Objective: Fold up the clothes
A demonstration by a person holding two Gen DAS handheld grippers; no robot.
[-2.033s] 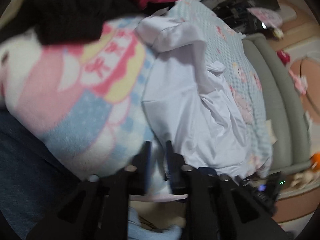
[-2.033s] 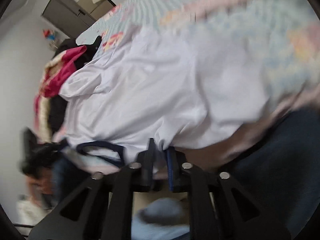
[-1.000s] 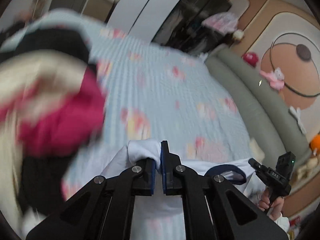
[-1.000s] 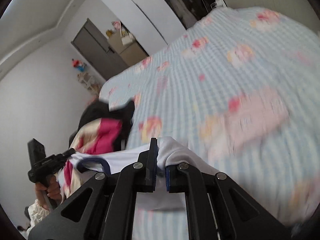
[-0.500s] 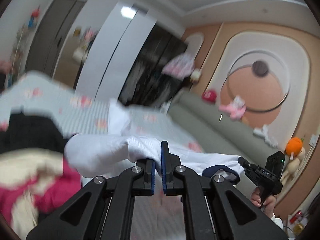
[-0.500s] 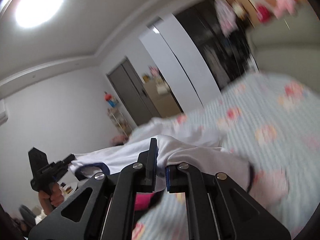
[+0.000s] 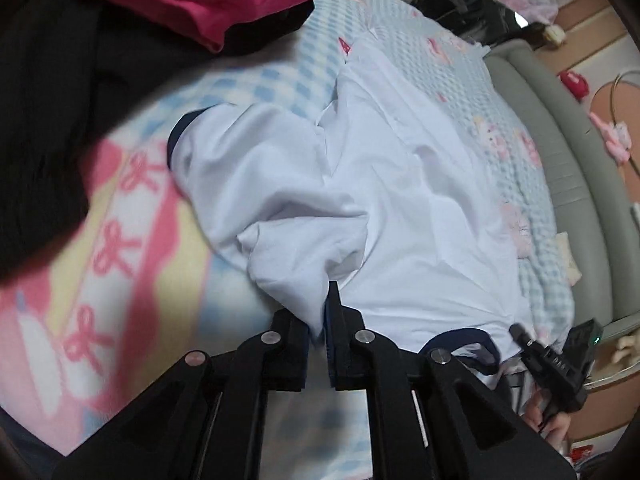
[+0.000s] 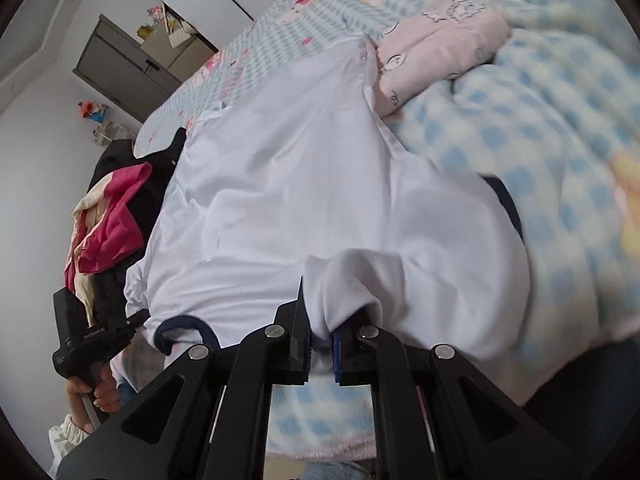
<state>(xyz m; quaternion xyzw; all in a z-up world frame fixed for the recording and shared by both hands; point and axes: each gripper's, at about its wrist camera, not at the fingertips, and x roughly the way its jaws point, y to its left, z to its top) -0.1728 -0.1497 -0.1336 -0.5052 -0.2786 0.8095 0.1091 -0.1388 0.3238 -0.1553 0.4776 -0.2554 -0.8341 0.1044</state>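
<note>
- Looking along our left gripper (image 7: 319, 312), we see a bunch of the white shirt (image 7: 384, 208) between its jaws, which are opening; the cloth fills the narrow gap.
- In the right wrist view our right gripper (image 8: 320, 320) is the same: jaws opening, a fold of the white shirt (image 8: 304, 184) humped up between them.
- We see the shirt spread across the middle of both frames on the blue checked blanket (image 8: 532, 120), its navy collar (image 7: 464, 340) at the lower right of the left view.
- A pile of pink and black clothes (image 7: 168, 4) fills the upper left of the left view.
- A folded pale pink garment (image 8: 436, 44) lies at the upper right of the right view, touching the shirt's edge.
</note>
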